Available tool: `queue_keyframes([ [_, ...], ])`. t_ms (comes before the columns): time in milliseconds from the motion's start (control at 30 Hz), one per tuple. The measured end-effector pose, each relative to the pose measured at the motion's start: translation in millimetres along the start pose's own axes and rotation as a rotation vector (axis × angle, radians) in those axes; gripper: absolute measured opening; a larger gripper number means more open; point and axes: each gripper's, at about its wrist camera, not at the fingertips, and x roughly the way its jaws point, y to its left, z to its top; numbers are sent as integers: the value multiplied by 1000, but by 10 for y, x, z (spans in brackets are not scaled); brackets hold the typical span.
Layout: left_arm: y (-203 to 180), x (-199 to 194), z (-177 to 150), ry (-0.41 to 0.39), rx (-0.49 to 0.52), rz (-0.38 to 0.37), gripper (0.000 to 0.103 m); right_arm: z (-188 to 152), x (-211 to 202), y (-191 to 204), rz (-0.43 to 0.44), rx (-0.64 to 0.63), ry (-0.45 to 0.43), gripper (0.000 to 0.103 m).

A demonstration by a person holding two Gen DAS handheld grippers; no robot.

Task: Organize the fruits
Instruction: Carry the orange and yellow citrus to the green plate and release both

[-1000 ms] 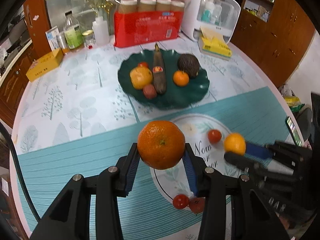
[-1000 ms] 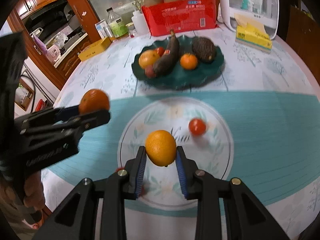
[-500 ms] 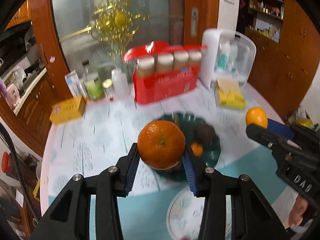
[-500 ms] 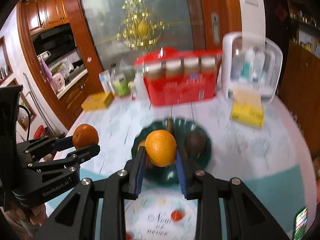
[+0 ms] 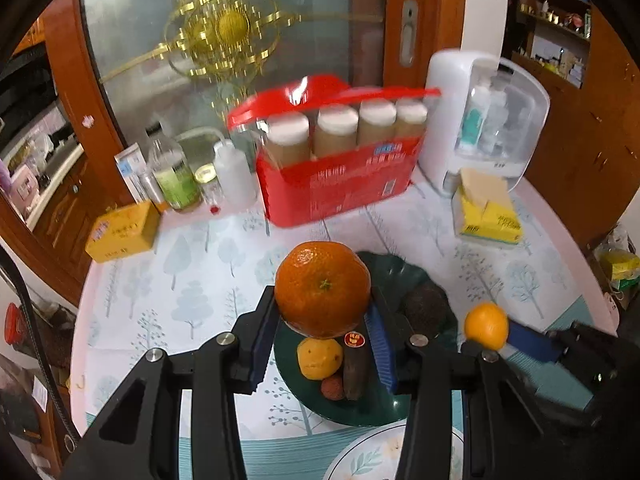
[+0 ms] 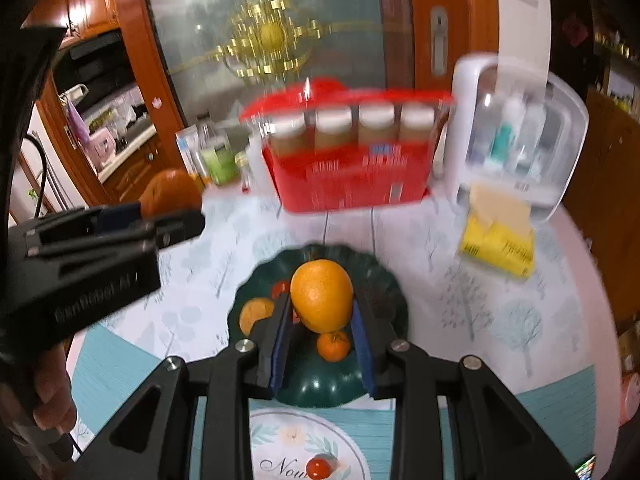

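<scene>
The left gripper point(image 5: 323, 334) was clamped on a large mandarin point(image 5: 322, 289), and the right gripper point(image 6: 320, 334) was pinched narrowly on a smaller orange point(image 6: 322, 295); both fruits hung in the air above the dark green fruit plate point(image 6: 320, 394). The step in hand looked like setting each fruit onto that plate, so each was best lowered until it rested on bare plate before the pads let go, or it could roll. Beneath the left gripper lay a yellow fruit point(image 5: 319, 358), a dark banana point(image 5: 355, 368) and an avocado point(image 5: 425, 307), leaving little room there. Under the right gripper sat a small tangerine point(image 6: 333, 346); bare plate showed nearer its front rim. The red jar pack point(image 5: 340, 184) stood well beyond, out of the way.
</scene>
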Motion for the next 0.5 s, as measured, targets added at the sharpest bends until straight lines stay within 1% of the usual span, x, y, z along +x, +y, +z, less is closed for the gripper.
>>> queue_keyframes([
  [233,-58,594,-181,94,-6,-7,42,-275,527,5,19,2,125,30],
  [333,-97,776,-241,131,-10,-12,42,-338,688,0,27,7,158,30],
  [500,-196,1015,-349,179,15,-8,42,-455,891,-32,38,33,207,31],
])
